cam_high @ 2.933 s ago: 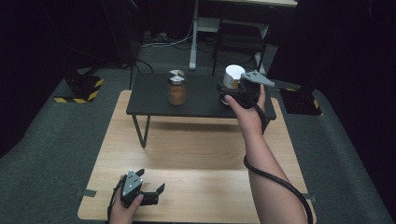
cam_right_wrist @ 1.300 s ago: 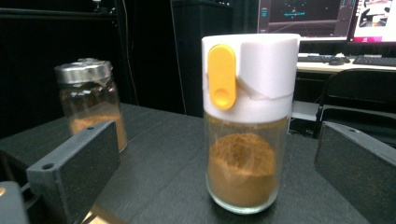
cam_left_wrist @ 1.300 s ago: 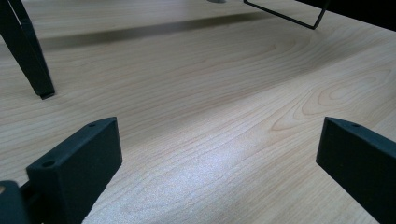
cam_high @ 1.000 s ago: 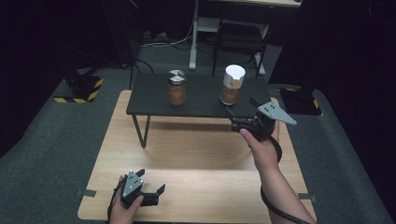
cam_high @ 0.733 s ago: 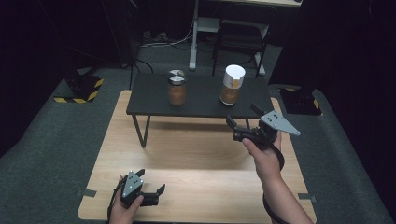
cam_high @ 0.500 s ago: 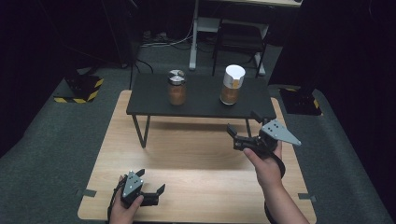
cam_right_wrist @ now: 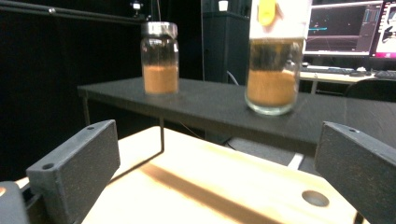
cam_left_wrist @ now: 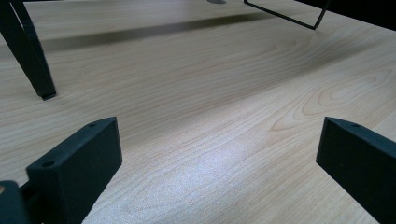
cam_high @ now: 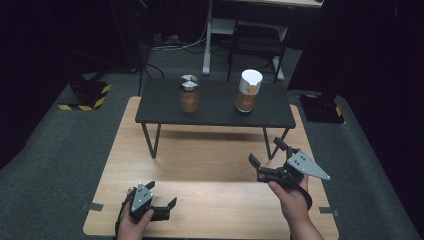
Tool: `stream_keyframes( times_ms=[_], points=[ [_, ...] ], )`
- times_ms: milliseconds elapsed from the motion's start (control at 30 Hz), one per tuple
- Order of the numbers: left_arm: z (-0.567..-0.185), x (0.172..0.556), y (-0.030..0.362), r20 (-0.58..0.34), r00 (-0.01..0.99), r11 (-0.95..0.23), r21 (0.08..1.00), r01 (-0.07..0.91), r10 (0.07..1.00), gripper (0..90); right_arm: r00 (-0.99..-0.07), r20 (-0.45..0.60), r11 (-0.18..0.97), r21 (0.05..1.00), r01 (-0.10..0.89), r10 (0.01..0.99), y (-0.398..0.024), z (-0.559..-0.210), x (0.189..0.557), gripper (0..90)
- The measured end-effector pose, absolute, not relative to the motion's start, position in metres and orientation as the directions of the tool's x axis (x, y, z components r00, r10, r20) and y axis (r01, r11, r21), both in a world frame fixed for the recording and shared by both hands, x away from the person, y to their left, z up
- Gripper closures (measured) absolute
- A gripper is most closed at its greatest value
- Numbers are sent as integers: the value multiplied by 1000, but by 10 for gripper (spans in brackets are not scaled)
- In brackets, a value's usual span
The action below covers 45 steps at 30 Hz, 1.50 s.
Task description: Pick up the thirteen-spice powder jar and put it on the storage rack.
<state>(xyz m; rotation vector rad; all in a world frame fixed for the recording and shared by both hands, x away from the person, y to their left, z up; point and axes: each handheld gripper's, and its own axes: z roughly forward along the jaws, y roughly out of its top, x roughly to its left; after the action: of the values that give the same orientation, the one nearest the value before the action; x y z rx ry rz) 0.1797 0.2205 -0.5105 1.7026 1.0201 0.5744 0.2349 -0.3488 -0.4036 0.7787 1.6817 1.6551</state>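
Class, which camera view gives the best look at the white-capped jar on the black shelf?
The right gripper view: the white-capped jar stands close and large, its brown powder clearly visible, though its top is cut off. The high view shows the whole jar, small and far. The left gripper view faces bare tabletop.

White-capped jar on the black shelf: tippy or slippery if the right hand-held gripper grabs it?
The white-capped jar looks tall for its base, so a high push would probably tip it. Its clear wall looks like smooth glass: likely slippery, and breakable if dropped. The brown fill sits low, roughly halfway, which should steady it somewhat.
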Motion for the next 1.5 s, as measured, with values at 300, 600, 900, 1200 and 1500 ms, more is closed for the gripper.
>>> stream_keyframes(
  times_ms=[300,600,900,1200,1500],
  points=[
    [-511,179,221,-99,522,-111,928,356,847,5,-603,-30,40,999,3,797,-363,-427,218,0],
    [-511,178,221,-108,514,-100,928,359,851,6,-591,-14,57,997,53,806,-375,-451,204,0],
    [-511,178,221,-107,517,-101,928,359,850,6,-576,-14,94,990,108,817,-380,-472,192,0],
    [-510,179,220,-100,520,-112,926,360,848,6,-552,-7,130,974,185,834,-386,-489,187,0],
    [-509,180,220,-98,527,-121,923,365,844,6,-541,-11,180,948,261,841,-390,-495,189,0]
  ],
)
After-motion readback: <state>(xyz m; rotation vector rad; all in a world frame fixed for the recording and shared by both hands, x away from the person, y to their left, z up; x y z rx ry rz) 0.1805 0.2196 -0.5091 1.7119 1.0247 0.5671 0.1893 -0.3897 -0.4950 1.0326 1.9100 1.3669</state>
